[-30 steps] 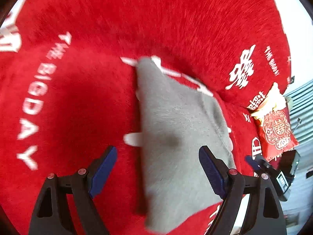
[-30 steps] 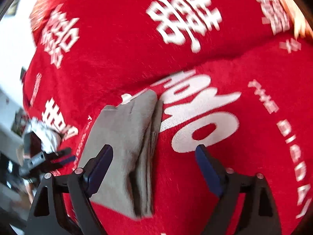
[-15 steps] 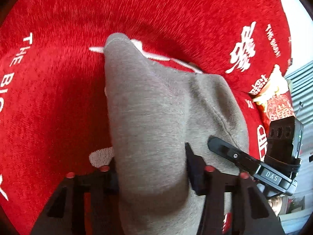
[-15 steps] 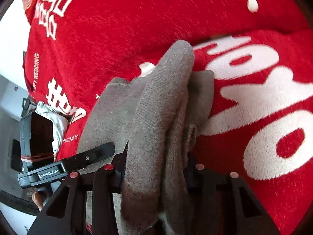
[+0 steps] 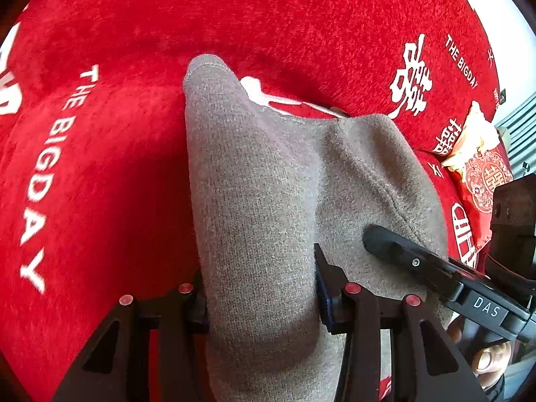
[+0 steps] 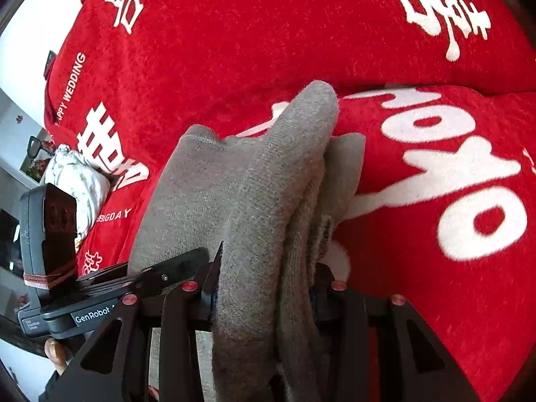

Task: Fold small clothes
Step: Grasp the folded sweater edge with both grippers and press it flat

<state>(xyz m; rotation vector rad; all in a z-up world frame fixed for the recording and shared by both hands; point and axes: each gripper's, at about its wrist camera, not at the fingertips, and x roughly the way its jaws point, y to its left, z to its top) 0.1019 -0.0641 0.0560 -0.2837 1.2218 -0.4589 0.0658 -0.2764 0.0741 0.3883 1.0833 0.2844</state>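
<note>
A folded grey knit garment (image 5: 261,201) lies on a red plush cover (image 5: 100,167) with white lettering. My left gripper (image 5: 261,298) is shut on the garment's near left edge, and the cloth bulges up between its fingers. My right gripper (image 6: 264,291) is shut on the garment's (image 6: 254,194) near right edge, where several folded layers stack. Each gripper shows in the other's view: the right one (image 5: 435,274) at the cloth's right side, the left one (image 6: 110,288) at its left side.
The red cover (image 6: 435,268) spreads over a seat and backrest in all directions. A red and gold cushion (image 5: 482,171) lies at the far right in the left wrist view. A white bundle (image 6: 77,181) sits at the left in the right wrist view.
Both grippers were open above the flat garment a second ago. They then closed on its near edge and now hold it, with the cloth bunched up between the fingers.
</note>
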